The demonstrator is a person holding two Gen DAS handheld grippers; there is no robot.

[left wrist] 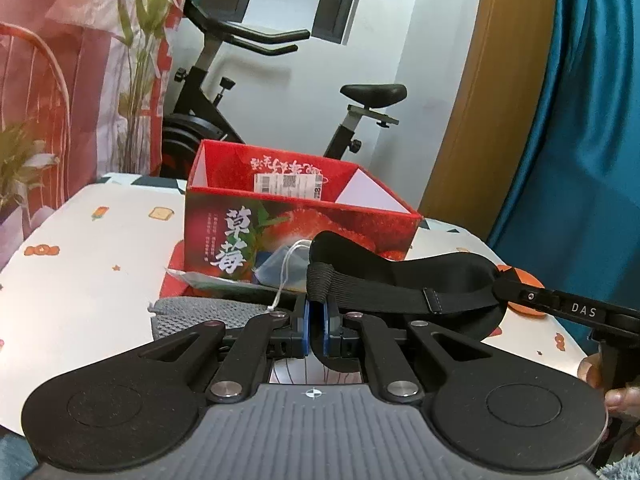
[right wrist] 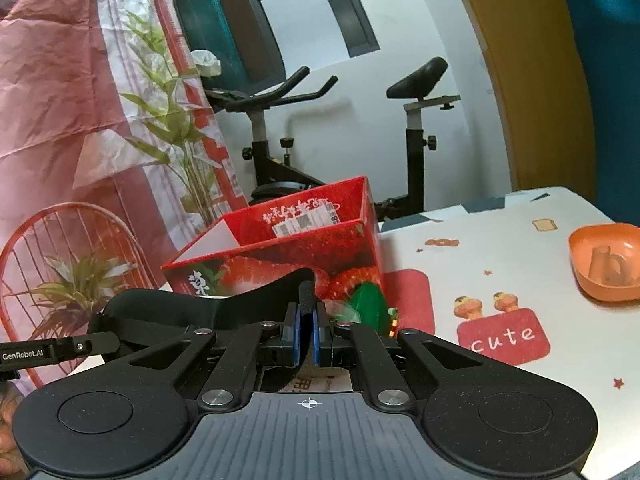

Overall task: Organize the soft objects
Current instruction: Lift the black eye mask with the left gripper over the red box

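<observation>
Now both the left gripper (left wrist: 316, 320) and right gripper (right wrist: 306, 330) are clamped on opposite ends of the black sleep mask (left wrist: 400, 276), stretched above the table (left wrist: 100, 248) before the red strawberry box (left wrist: 296, 216), pointing slightly downward.

wall: white painted wall (left wrist: 280, 92) at 12 o'clock | furniture: black exercise bike (left wrist: 224, 120) stood against it | hanging: pink printed backdrop cloth (right wrist: 60, 100) at 9 o'clock | drape: teal curtain (left wrist: 580, 120) at 3 o'clock | trim: yellow-brown wooden door frame (left wrist: 492, 100) beside curtain
</observation>
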